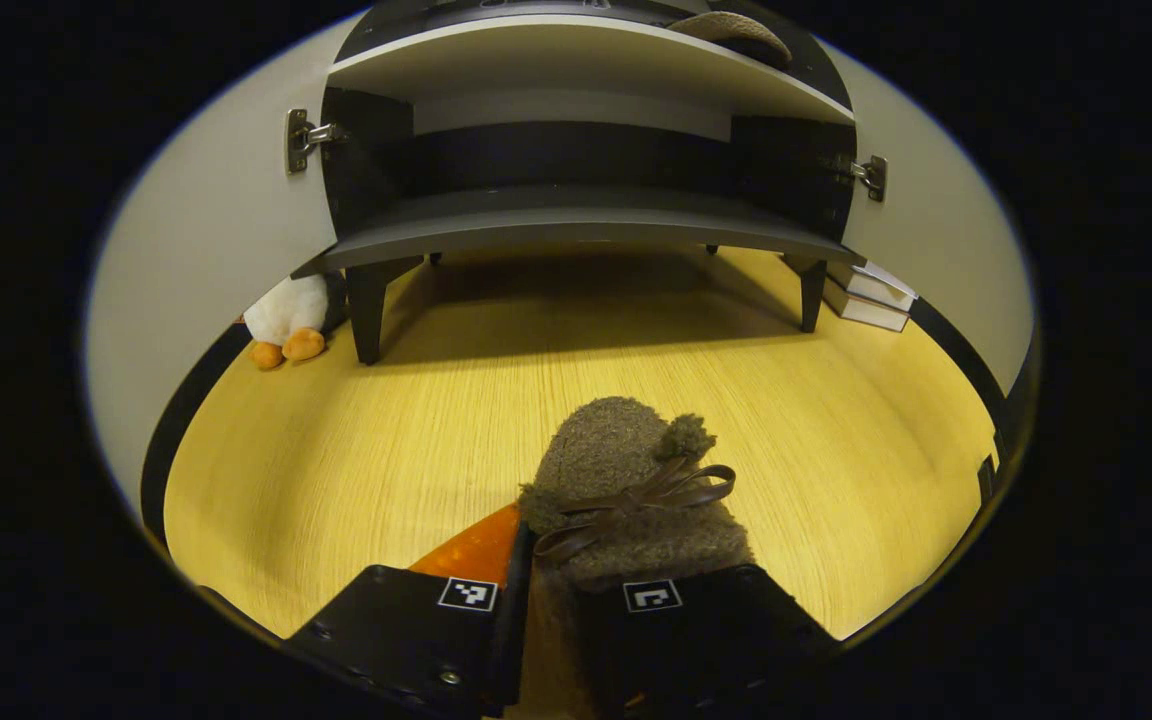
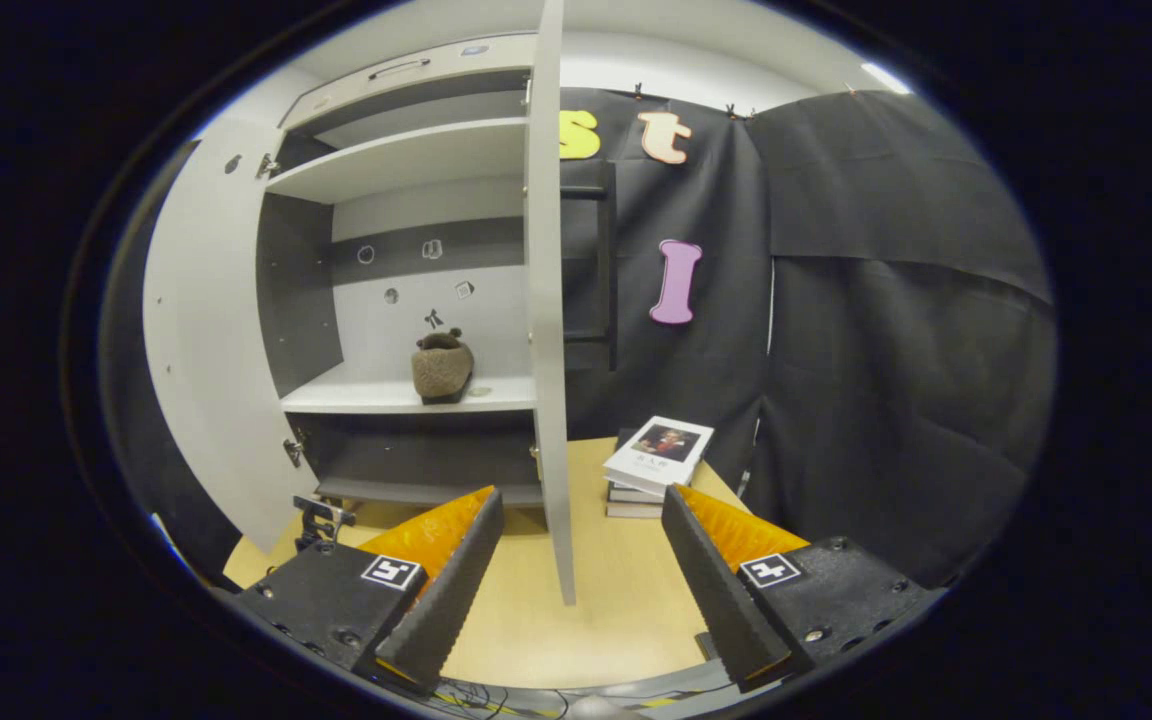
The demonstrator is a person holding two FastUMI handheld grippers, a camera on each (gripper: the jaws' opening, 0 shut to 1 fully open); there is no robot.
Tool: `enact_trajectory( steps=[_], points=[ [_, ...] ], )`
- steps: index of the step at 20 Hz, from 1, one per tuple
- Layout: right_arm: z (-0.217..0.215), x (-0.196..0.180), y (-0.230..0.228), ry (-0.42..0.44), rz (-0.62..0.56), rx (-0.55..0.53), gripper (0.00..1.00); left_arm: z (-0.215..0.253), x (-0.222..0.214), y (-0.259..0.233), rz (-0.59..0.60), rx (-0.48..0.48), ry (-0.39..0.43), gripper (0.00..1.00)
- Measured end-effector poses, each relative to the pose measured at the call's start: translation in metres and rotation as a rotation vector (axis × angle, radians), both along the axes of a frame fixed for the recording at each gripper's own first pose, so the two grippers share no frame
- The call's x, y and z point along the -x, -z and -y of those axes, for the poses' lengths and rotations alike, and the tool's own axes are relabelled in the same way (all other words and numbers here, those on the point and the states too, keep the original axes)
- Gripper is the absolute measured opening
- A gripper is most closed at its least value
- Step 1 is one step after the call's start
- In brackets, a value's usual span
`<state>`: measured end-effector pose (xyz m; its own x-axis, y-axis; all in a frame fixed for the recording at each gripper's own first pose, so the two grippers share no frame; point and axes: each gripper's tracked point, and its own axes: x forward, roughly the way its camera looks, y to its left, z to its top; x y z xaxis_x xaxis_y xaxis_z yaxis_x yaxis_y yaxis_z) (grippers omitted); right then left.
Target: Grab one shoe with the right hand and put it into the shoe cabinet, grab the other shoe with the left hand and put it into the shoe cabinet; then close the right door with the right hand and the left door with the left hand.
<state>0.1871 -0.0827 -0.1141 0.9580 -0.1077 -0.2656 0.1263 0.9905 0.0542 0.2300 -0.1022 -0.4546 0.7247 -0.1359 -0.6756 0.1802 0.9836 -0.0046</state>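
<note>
Fuzzy shoe [image 1: 626, 500] in left gripper [image 1: 546, 570] | second shoe [image 2: 441, 368] shelved | two doors

The light wooden floor [image 1: 436, 420] carried the shoe cabinet [image 1: 576, 240] on dark legs, a plush toy [image 1: 286, 320] beside its left leg and a stack of books [image 2: 656, 465] by its right. One fuzzy brown slipper [image 2: 442, 368] sat on the cabinet's white shelf [image 2: 356, 395].
</note>
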Motion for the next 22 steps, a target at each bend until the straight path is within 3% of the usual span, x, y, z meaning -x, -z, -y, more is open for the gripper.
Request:
enact_trajectory(
  steps=[1, 3, 8, 12, 22],
  points=[
    [-0.001, 0.001, 0.0, -0.002, 0.002, -0.001, 0.99, 0.0, -0.001, -0.002, 0.012, -0.017, 0.01, 0.07],
    [-0.003, 0.003, -0.002, -0.009, 0.007, -0.003, 1.0, 0.001, 0.0, -0.003, -0.002, -0.031, 0.021, 0.02],
    [-0.006, 0.012, -0.016, -0.016, 0.041, -0.013, 1.0, -0.006, -0.005, -0.062, 0.078, -0.024, -0.004, 0.02],
    [-0.013, 0.021, -0.028, -0.026, 0.076, -0.017, 1.0, -0.018, -0.019, -0.144, 0.174, -0.01, -0.055, 0.01],
    [-0.029, 0.024, -0.047, -0.066, 0.128, -0.033, 1.0, -0.046, -0.124, -0.359, 0.487, 0.006, -0.121, 0.01]
  ],
)
